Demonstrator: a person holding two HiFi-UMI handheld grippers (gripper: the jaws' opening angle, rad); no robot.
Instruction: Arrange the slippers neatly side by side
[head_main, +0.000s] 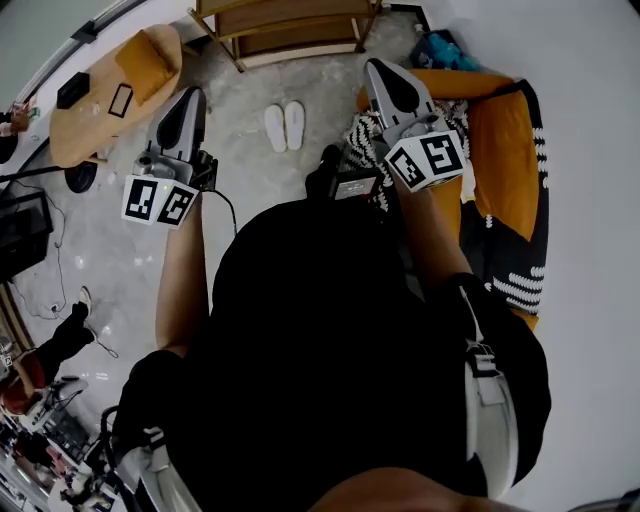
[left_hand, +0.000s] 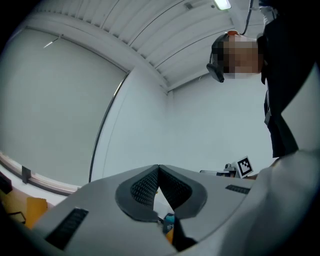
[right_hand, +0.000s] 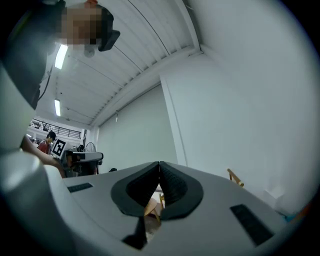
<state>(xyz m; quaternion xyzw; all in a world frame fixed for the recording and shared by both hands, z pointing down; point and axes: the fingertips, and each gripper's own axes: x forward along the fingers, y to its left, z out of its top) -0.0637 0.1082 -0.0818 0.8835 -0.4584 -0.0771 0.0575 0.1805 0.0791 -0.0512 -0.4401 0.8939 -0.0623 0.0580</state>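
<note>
The slippers are a white pair lying on the concrete floor, parallel, toes the same way and just beside each other, close to the floor's far edge where a wooden frame stands. Judged from this layout, the arrangement appears complete. The left gripper and the right gripper are both raised in front of the person's chest, well apart from the pair, one to each side of it in the head view. In the left gripper view the left gripper has its jaws pressed together with nothing between them; the right gripper view shows the right gripper the same, closed and empty. Both gripper views look up at walls and ceiling (consistent with a carried, idle posture rather than a reach). Open room: bare floor lies around the pair on its near, left and right sides. Limits are the wooden frame beyond, a round table towards the left edge, and an orange seat with a patterned throw along the right edge. Any further approach is best made from the near side.
</note>
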